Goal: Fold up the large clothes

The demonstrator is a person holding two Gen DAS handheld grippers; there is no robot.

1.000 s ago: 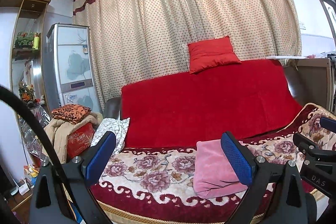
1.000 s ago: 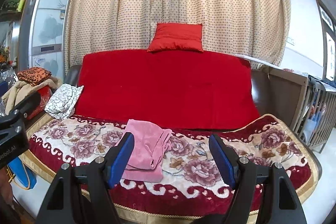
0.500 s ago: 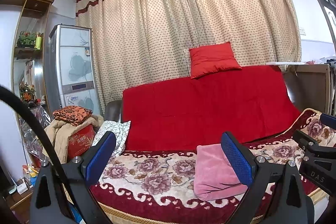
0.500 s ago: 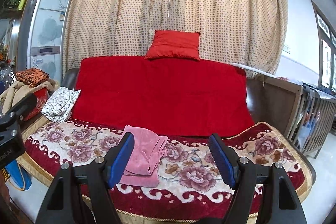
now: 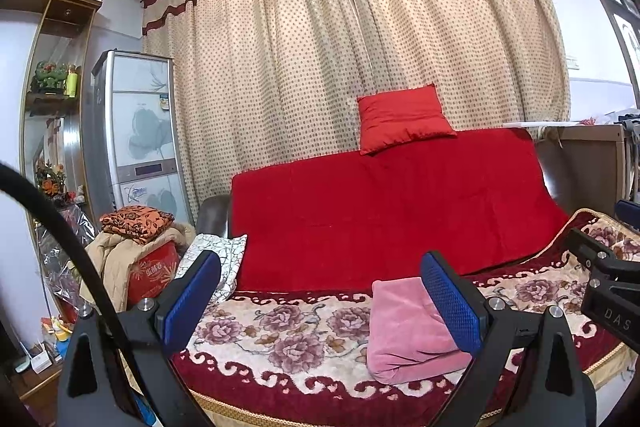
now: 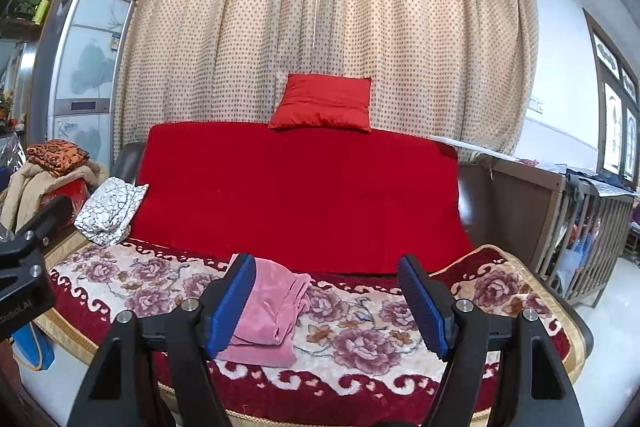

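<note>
A folded garment (image 6: pixel 268 315) is lying on the sofa seat (image 6: pixel 360 331), before the backrest (image 6: pixel 304 195). A cushion (image 6: pixel 322 103) is sitting atop the backrest, a curtain (image 6: pixel 320 39) hanging behind. Left of the sofa, clothes (image 5: pixel 136 247) are lying piled before a cabinet (image 5: pixel 136 131).

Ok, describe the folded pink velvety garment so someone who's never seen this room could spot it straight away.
Find the sofa with the plain red throw over its backrest and a floral blanket on its seat. On that blanket, near the front edge and left of centre, lies the folded pink velvety garment. It is the only pink thing there; the other cloth on the seat, a white crackle-patterned one, sits at the far left.
</note>
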